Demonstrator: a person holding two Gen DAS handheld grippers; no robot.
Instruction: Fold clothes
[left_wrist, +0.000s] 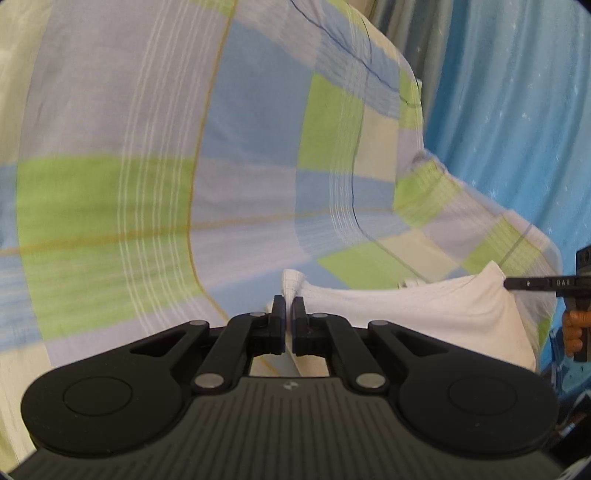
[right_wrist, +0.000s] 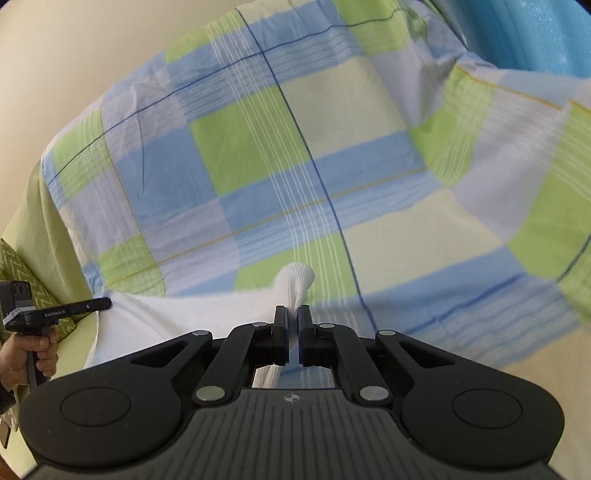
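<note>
- Work surface: a bed covered by a checked sheet in green, blue, lilac and cream squares with thin white, blue and orange lines. The sheet is creased and drapes over the bed edges.
- Task item: a white garment lies on the checked sheet, stretched between the two tools. It is partly lifted at both held ends.
- Left gripper: jaws narrowed onto a bunched corner of the white garment. In the right wrist view it appears at the far left edge of the garment, held by a hand.
- Right gripper: jaws narrowed onto the opposite bunched end of the white garment. In the left wrist view its finger meets the garment's right end.
- Room, relative to the checked sheet: a blue curtain hangs behind its far side; a plain cream wall rises beyond it in the right wrist view; a green zigzag-patterned cushion sits at its left edge.
</note>
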